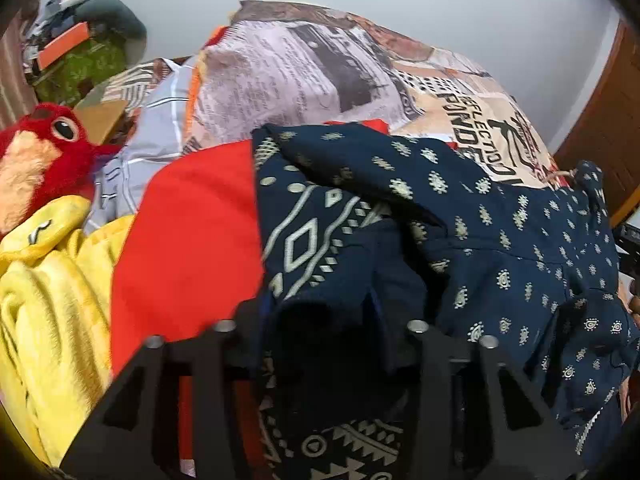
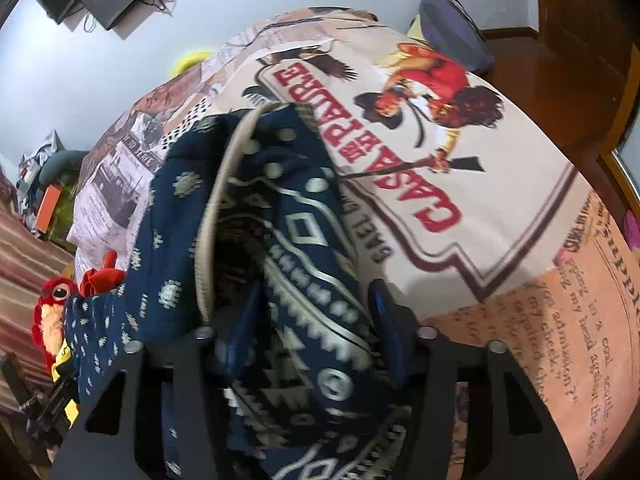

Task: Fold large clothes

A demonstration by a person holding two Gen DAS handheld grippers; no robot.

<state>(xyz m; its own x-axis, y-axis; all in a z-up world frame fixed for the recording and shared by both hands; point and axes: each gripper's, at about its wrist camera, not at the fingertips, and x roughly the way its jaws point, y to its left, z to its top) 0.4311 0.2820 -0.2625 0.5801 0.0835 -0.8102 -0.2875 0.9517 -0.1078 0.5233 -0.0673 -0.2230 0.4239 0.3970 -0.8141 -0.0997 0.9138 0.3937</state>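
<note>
A navy garment (image 1: 500, 240) with pale geometric print lies bunched on the printed bedsheet (image 1: 304, 72). A fold of it is heaped over my left gripper (image 1: 328, 320) and hides the fingertips. The jaws stand apart with cloth loose between them. In the right wrist view the same garment (image 2: 304, 208) runs up from my right gripper (image 2: 314, 316). Its blue pads (image 2: 244, 320) stand wide on either side of a band of the cloth without pinching it. A red cloth (image 1: 192, 232) lies under the garment's left edge.
A yellow blanket (image 1: 52, 300) and a red plush toy (image 1: 40, 148) lie at the left of the bed. The sheet (image 2: 460, 160) spreads out to the right. A dark blue cushion (image 2: 452, 28) lies at the far end. Wooden furniture (image 1: 600, 120) borders the right side.
</note>
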